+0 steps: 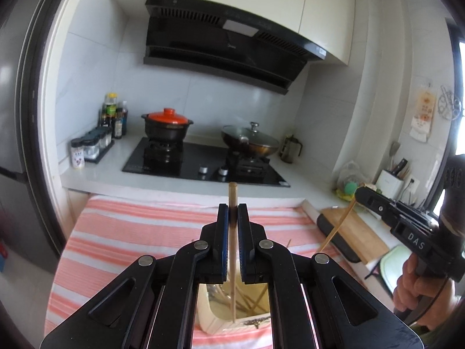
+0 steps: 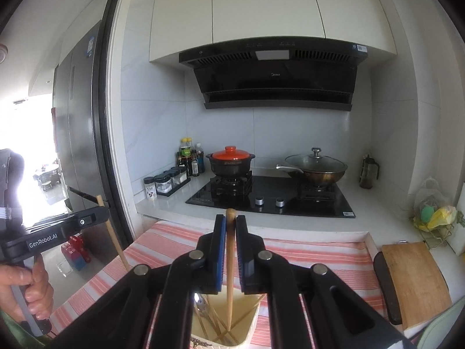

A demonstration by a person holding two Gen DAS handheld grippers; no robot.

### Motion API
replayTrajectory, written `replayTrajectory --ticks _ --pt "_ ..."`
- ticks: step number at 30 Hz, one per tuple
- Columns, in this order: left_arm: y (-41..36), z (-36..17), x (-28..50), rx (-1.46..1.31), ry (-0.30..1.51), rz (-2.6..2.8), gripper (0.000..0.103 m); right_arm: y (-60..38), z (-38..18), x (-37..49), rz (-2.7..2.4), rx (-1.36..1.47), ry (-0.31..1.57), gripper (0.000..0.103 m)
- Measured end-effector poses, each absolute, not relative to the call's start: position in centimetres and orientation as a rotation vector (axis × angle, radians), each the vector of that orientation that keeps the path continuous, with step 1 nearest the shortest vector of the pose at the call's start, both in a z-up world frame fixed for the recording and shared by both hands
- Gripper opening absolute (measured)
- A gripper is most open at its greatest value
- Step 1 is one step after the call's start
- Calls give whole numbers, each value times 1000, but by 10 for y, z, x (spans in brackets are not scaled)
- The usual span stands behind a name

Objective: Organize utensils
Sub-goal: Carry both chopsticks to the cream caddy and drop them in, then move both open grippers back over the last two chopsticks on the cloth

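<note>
My left gripper [image 1: 233, 212] is shut on a wooden chopstick [image 1: 232, 250] that hangs point down into a cream utensil holder [image 1: 212, 317] below it. The holder has several chopsticks and a metal utensil inside. My right gripper [image 2: 230, 224] is shut on another wooden chopstick [image 2: 229, 273], also point down over the same holder [image 2: 250, 322]. Each gripper shows in the other's view: the right one [image 1: 360, 197] at the right with its chopstick [image 1: 337, 229], the left one [image 2: 98, 212] at the left with its chopstick [image 2: 114, 241].
A pink and white striped cloth [image 1: 130, 232] covers the table under the holder. Behind it is a counter with a black gas hob [image 1: 203, 163], an orange-lidded pot [image 1: 167, 126], a lidded wok [image 1: 250, 141] and spice jars [image 1: 93, 145]. A wooden cutting board [image 2: 415, 282] lies to the right.
</note>
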State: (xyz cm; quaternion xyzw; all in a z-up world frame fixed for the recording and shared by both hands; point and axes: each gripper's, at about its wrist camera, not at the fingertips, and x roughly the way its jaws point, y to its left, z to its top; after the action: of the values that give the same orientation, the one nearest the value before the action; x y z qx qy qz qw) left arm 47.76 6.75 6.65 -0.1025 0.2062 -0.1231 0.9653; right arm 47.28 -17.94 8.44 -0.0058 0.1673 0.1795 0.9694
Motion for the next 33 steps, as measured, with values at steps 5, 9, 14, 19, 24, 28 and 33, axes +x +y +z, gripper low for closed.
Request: replayTrajectory --ticks 5,9,14,19,24,28,33 --pt "59 33 510 -209 489 -229 4 -170 37 512 385 26 478 7" --pt "60 34 521 -247 508 -239 4 -171 16 523 376 48 529 7" --pt "63 68 510 -255 438 -269 4 -178 33 516 397 53 488 7" --pt "56 87 510 -212 346 -239 4 -175 55 513 395 27 463 7" --pt "43 57 530 -192 410 -227 4 -163 48 525 405 -5 548 7" --pt "34 21 551 -178 533 -233 5 -149 18 544 404 -26 640 7" --pt "32 -4 546 -148 644 -254 57 -149 3 551 381 23 670 31"
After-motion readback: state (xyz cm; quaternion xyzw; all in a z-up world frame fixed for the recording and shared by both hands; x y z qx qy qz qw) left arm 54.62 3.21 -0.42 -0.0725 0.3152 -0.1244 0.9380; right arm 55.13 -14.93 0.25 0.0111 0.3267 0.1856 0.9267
